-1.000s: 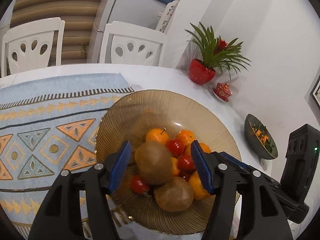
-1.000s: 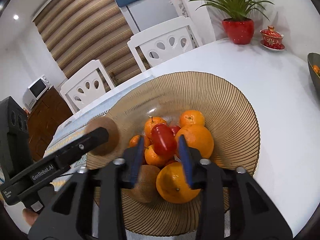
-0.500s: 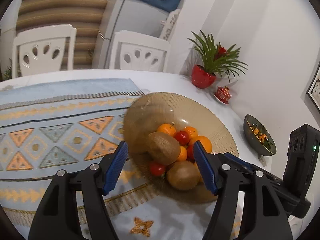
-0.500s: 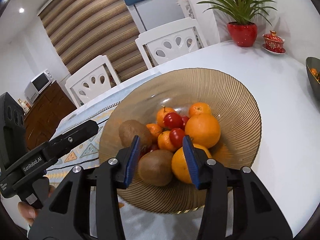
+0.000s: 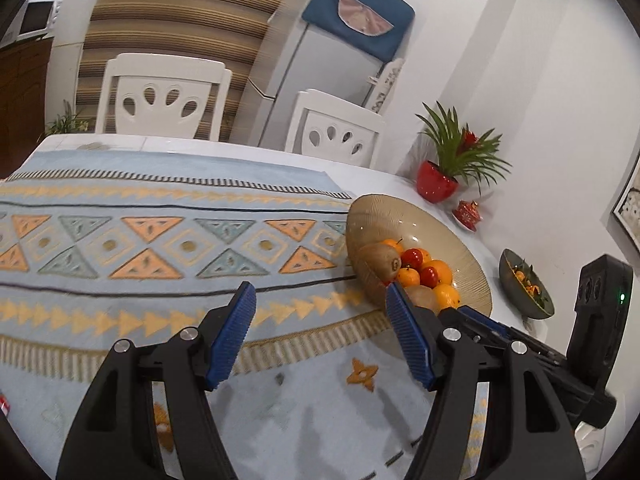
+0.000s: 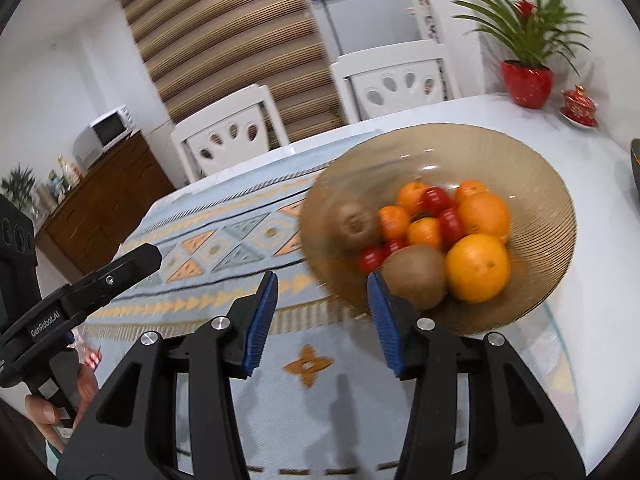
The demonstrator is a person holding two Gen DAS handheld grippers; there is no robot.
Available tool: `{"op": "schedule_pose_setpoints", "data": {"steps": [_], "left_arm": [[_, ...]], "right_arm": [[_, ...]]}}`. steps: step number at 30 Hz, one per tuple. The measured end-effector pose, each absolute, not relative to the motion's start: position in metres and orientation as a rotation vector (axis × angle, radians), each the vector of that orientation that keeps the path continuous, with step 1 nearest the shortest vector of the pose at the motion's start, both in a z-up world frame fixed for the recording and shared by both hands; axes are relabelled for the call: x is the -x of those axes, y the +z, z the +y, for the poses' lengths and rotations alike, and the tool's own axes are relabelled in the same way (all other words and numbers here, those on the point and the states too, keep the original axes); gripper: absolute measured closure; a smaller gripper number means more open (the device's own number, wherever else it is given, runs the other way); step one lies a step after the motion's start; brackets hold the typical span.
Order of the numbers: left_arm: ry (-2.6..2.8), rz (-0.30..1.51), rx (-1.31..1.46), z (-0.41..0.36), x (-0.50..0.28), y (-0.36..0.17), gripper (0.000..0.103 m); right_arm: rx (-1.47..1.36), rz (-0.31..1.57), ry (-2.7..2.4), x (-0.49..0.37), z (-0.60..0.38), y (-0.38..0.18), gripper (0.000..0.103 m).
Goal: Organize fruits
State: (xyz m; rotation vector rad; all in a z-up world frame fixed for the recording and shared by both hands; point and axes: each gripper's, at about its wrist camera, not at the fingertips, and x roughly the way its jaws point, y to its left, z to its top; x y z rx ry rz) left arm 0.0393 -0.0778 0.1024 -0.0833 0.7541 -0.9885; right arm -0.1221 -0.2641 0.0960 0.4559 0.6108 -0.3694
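L wrist view: left gripper (image 5: 320, 334) open, nothing btwn jaws, over patterned cloth (image 5: 160, 248); fruit bowl (image 5: 464, 256) sits ahead to its right w/ kiwis, oranges, tomatoes.

R wrist view: right gripper (image 6: 322, 318) open, jaws just been widening, empty; bowl (image 6: 548, 216) just past right finger, kiwi (image 6: 416, 276) nearest.

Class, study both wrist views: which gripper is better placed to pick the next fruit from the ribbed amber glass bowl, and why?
Probably the right gripper. Its open, empty jaws sit at the ribbed amber glass bowl, beside the nearest brown kiwi. The left gripper, also open and empty, points over the patterned blue tablecloth, bowl off to its side.
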Motion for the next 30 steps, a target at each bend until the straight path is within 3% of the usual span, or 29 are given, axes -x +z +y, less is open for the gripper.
{"op": "schedule_pose_setpoints", "data": {"steps": [4, 7, 11, 12, 18, 19, 21, 30], "left_arm": [[-1.015, 0.748, 0.098, -0.062, -0.031, 0.102, 0.037], [-1.023, 0.74, 0.058, -0.055, -0.016, 0.091, 0.034], [-1.042, 0.781, -0.015, -0.058, 0.003, 0.059, 0.034], [-1.051, 0.793, -0.02, -0.059, 0.005, 0.052, 0.034], [-1.015, 0.772, -0.118, -0.072, 0.021, 0.026, 0.031], [-1.02, 0.744, -0.122, -0.071, 0.024, 0.028, 0.02], [-0.988, 0.68, -0.132, -0.065, 0.03, 0.032, 0.009], [-0.906, 0.684, -0.089, -0.055, 0.023, 0.032, 0.007]], "right_arm": [[-0.428, 0.604, -0.389, 0.127, -0.24, 0.097, 0.05], [-0.43, 0.596, -0.426, 0.136, -0.227, 0.091, 0.041], [-0.508, 0.579, -0.501, 0.153, -0.217, 0.069, 0.011], [-0.529, 0.566, -0.52, 0.158, -0.215, 0.063, 0.009], [-0.38, 0.556, -0.77, 0.174, -0.194, 0.05, 0.006], [-0.358, 0.553, -0.807, 0.176, -0.192, 0.048, 0.004], [-0.354, 0.549, -0.84, 0.177, -0.194, 0.043, 0.003], [-0.31, 0.602, -0.868, 0.168, -0.189, 0.031, 0.003]]}}
